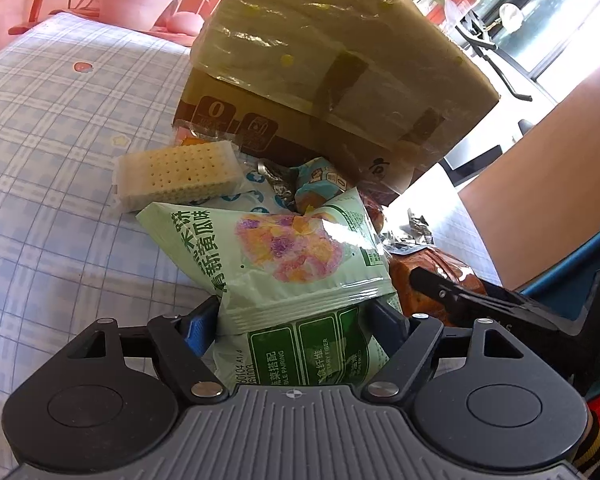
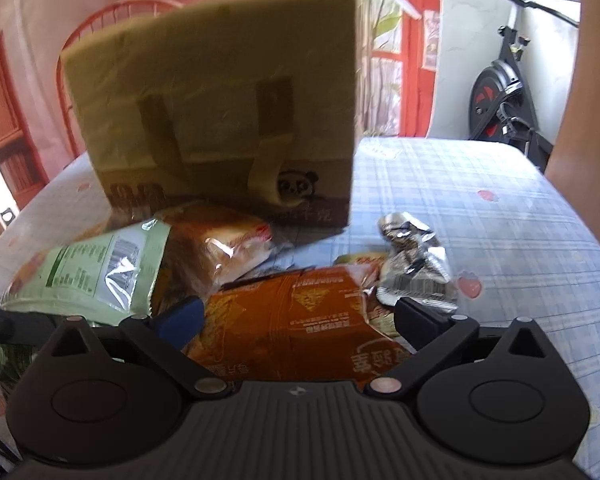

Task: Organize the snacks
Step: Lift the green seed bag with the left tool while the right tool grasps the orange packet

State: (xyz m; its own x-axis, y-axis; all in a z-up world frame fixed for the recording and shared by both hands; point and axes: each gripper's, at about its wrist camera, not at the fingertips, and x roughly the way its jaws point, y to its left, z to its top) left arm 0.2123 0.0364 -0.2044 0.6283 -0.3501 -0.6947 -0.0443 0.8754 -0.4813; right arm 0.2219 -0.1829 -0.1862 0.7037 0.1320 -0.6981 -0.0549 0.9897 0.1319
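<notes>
— Cardboard box (image 2: 220, 112) blocks everything behind; snacks half-buried below.
— Left tool (image 1: 296, 312) straddles the green packet (image 1: 284, 256), contact unclear. Right tool (image 2: 296, 316) spread over the orange bag (image 2: 296, 320) on the desk (image 2: 480, 216).

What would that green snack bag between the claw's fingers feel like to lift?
Probably light and floppy: the green snack bag looks puffed, and its sealed edge sags between the left claw fingers. Its glossy film shows glare, so it may slip. The contents could well crush if squeezed hard.
</notes>
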